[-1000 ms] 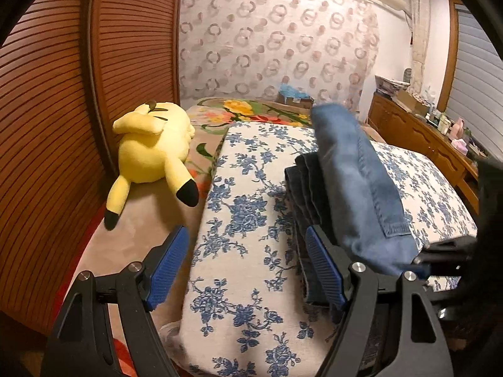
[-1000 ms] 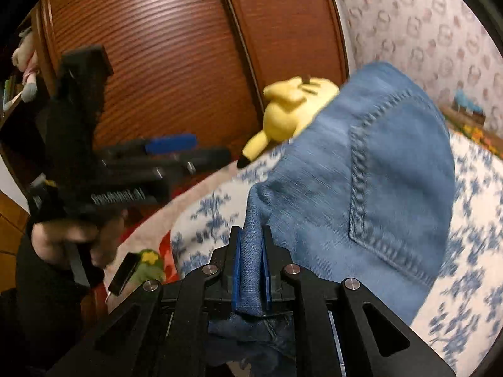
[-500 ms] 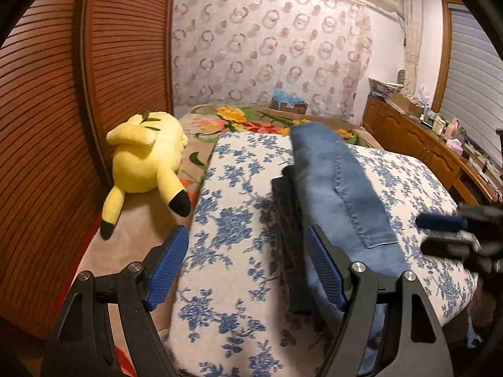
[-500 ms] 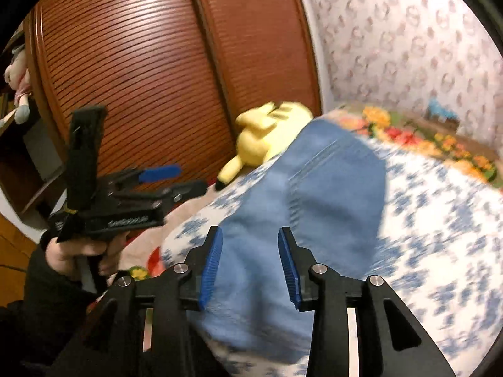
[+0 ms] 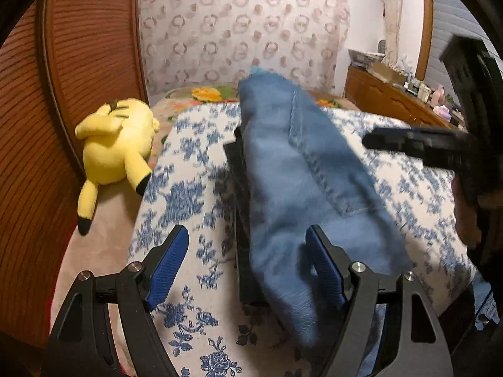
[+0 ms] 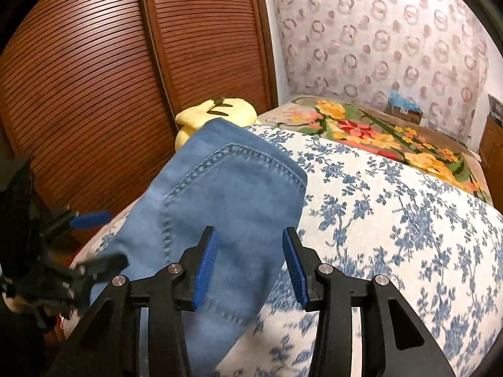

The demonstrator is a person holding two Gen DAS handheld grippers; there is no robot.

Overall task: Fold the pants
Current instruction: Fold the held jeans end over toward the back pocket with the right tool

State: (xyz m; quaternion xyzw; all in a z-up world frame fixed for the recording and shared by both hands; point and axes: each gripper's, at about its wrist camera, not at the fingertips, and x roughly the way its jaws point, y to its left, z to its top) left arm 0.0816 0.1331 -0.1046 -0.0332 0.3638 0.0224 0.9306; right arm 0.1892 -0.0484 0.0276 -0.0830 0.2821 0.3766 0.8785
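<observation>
The blue jeans [image 5: 298,169] lie folded in a long bundle on the white-and-blue floral bed cover [image 5: 188,188], back pocket up. A dark folded layer shows under their left edge. My left gripper [image 5: 248,264] is open and empty, just in front of the bundle's near end. In the right wrist view the jeans [image 6: 226,201] lie ahead with the pocket stitching up. My right gripper [image 6: 250,264] is open and empty over their near edge. The right gripper also shows at the right of the left wrist view [image 5: 408,144].
A yellow plush toy [image 5: 116,144] lies left of the cover, against the brown slatted wardrobe doors [image 6: 94,78]. A flowered blanket [image 6: 377,132] covers the far end of the bed. A wooden dresser [image 5: 393,100] with small items stands at the right.
My right gripper opened and let go of the jeans, then drew back. The jeans dropped onto the folded bundle. My left gripper stayed open and shifted slightly.
</observation>
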